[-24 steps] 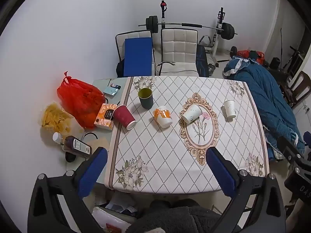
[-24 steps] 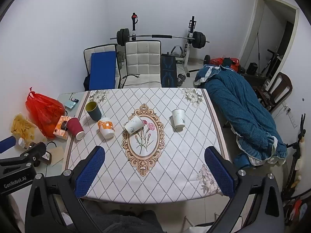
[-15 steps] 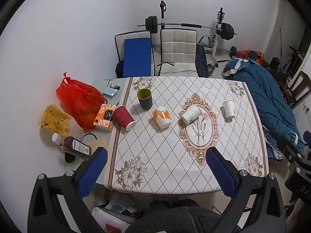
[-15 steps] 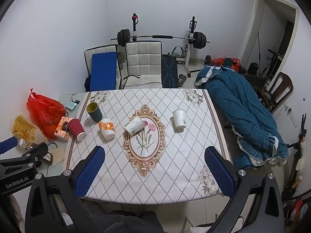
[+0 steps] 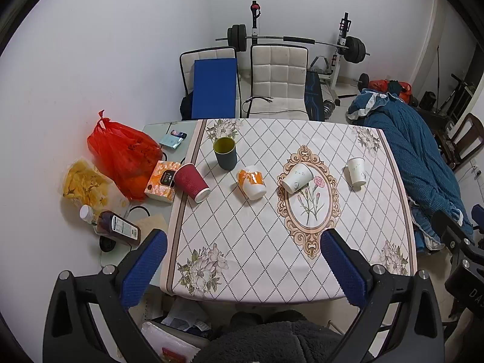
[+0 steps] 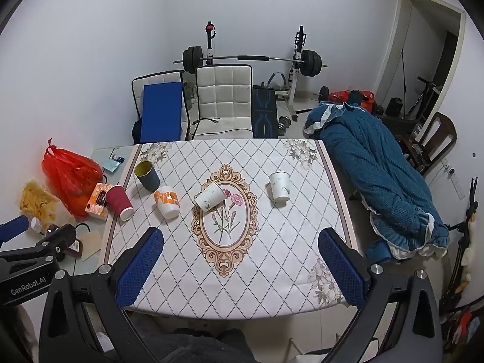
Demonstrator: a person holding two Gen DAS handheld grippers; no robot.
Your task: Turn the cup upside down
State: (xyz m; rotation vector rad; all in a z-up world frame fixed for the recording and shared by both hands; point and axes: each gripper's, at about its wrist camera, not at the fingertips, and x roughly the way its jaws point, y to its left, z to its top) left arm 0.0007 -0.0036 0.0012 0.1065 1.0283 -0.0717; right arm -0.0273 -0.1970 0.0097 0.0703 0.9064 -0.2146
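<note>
With both tongs (image 5: 242,269) (image 6: 239,266) spread apart and empty, I should grip the upright dark-green plastic cup (image 5: 225,153), probably mid-wall, before inverting.

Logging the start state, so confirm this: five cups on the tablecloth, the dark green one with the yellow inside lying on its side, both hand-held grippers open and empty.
One detail is wrong. The dark green cup stands upright, mouth up, as the left wrist view shows. The rest holds: five cups on the tablecloth, and the left hand-held gripper and right hand-held gripper are open and empty.
</note>
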